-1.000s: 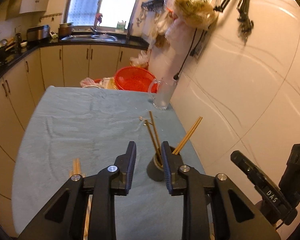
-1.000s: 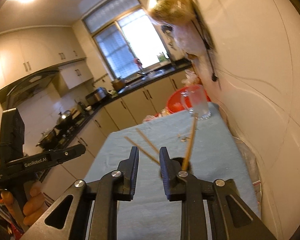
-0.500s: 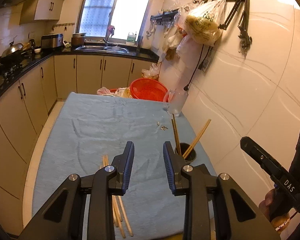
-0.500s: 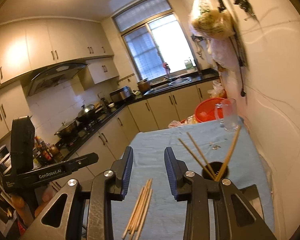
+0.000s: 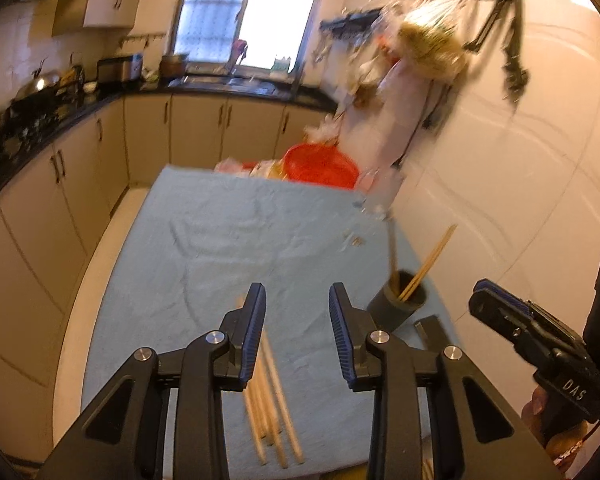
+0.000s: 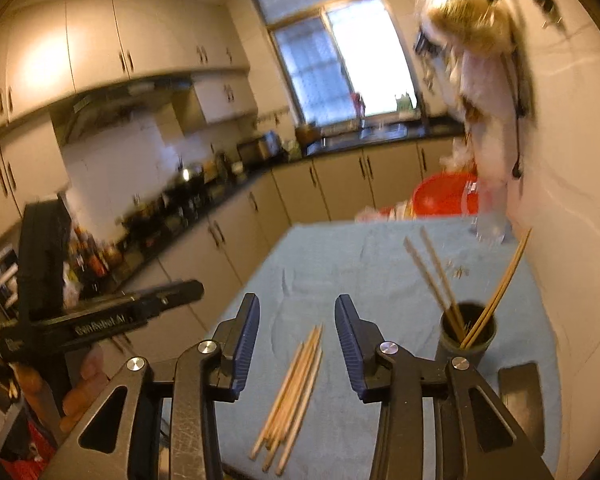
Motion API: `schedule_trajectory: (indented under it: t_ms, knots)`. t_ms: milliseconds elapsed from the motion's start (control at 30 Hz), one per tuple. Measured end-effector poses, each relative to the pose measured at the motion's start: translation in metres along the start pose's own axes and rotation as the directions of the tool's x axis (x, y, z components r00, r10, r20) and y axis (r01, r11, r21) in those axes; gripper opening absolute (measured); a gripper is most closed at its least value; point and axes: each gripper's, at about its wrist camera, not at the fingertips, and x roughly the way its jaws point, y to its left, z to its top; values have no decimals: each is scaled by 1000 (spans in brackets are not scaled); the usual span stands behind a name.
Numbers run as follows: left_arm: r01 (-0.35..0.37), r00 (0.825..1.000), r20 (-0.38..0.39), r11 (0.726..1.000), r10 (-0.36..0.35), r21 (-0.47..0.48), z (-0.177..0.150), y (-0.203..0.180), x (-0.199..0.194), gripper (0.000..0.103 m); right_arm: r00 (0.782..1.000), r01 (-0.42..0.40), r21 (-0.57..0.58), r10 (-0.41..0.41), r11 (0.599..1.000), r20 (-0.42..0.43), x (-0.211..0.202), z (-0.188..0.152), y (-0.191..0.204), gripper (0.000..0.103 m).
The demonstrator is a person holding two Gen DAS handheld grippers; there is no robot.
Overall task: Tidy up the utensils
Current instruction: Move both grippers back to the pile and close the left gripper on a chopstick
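A dark round holder (image 5: 398, 306) (image 6: 466, 332) stands near the right edge of the blue-covered table (image 5: 236, 240) (image 6: 340, 256), with several wooden chopsticks leaning in it. A loose bundle of chopsticks (image 5: 272, 404) (image 6: 292, 392) lies flat near the table's front edge. My left gripper (image 5: 297, 320) hovers above the far end of that bundle; its jaws are opening and hold nothing. My right gripper (image 6: 296, 320) hangs above the same bundle, jaws opening, nothing between them. The other gripper shows at the side of each view.
A clear glass mug (image 6: 488, 220) and a red basin (image 5: 320, 166) (image 6: 446, 200) stand at the table's far end by the tiled wall. A flat dark object (image 6: 520, 392) lies right of the holder. Cabinets and a cluttered counter run along the left.
Both grippers have drawn back from the holder toward the table's near edge, and their jaws have spread wider. The loose bundle of chopsticks has come into view beneath them.
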Motion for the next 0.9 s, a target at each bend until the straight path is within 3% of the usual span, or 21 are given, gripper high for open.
schedule_trajectory:
  t_ms: [167,367,633,900]
  knots:
    - [-49,991,-130,995,37,-84,-26,44,46,31,987,0,13,2,1000,-159,60,-31,-10,43]
    - [-100,953,-301,979,43,-178,-56,90,107,31,956,31,62,-11,998,-294,115,-63,-29,43]
    - [-125,907,-420,975,38,-183,-63,90,173,31,935,36,90,-1,995,-354,146,-77,-52,43]
    - [-153,875,-478,978,68,-141,-69,73,211,26,930,31,104,10,994,-369,157,-81,-70,43]
